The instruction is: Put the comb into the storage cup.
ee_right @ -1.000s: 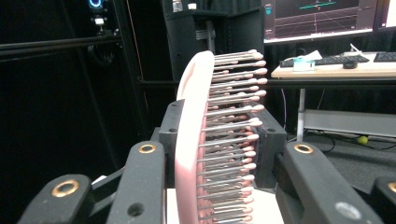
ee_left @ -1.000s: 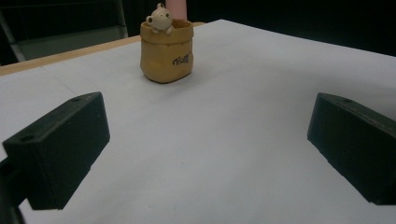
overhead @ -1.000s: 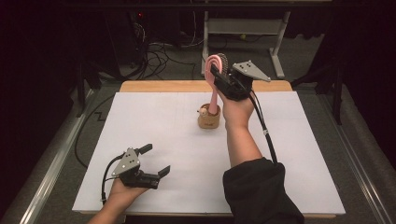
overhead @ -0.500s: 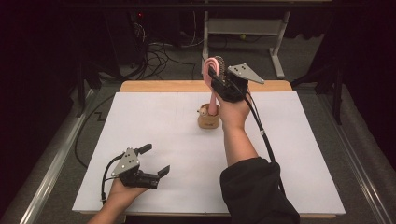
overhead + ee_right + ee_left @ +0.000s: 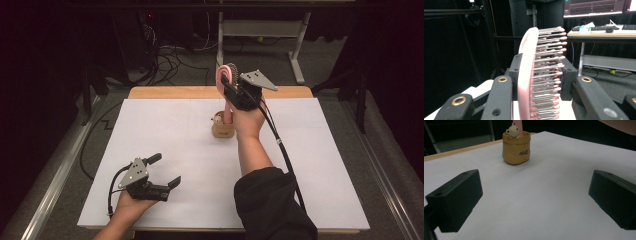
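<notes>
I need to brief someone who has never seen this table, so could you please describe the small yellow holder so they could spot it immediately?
Start at the white table top and look toward its far wooden edge. Near the middle there stands a small mustard-yellow sack-shaped pot, just in front of the person's raised right hand. A tiny cream bear figure peeks over its rim, and dark lettering marks its side.
</notes>
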`<action>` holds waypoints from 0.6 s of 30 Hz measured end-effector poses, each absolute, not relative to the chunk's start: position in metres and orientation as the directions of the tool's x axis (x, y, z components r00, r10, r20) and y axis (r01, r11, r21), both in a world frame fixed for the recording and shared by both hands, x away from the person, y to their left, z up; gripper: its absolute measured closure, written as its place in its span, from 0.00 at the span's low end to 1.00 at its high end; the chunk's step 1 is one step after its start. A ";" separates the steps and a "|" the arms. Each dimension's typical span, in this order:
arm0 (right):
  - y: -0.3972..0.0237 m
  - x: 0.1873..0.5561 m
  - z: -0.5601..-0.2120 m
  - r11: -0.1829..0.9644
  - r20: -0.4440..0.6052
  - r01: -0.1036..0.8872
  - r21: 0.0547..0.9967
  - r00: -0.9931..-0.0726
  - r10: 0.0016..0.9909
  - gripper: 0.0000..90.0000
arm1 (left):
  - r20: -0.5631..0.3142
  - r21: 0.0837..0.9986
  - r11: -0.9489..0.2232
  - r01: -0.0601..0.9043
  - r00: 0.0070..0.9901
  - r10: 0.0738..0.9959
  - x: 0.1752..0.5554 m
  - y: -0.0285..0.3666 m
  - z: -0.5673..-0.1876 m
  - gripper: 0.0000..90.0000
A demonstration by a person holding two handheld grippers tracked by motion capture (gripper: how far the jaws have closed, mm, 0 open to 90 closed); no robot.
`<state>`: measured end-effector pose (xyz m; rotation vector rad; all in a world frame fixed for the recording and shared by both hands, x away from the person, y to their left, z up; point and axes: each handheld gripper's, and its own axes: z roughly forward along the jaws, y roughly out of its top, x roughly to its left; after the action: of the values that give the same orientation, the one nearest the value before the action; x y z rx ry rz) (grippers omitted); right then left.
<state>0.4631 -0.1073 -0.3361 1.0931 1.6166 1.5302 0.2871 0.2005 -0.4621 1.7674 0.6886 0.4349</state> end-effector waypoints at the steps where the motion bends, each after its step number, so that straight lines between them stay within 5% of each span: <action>1: -0.107 0.463 -0.336 -0.029 0.086 0.135 0.990 -0.441 0.893 0.73 | -0.052 0.953 -0.195 0.231 0.761 0.647 0.287 0.200 -0.462 0.00; 18: -0.104 0.464 -0.346 -0.015 0.075 0.139 0.990 -0.440 0.895 0.72 | -0.052 0.951 -0.200 0.234 0.763 0.645 0.287 0.199 -0.463 0.00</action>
<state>0.4643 -0.1042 -0.3464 1.0897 1.6266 1.5145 0.2874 0.1992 -0.4632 1.7734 0.6872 0.4315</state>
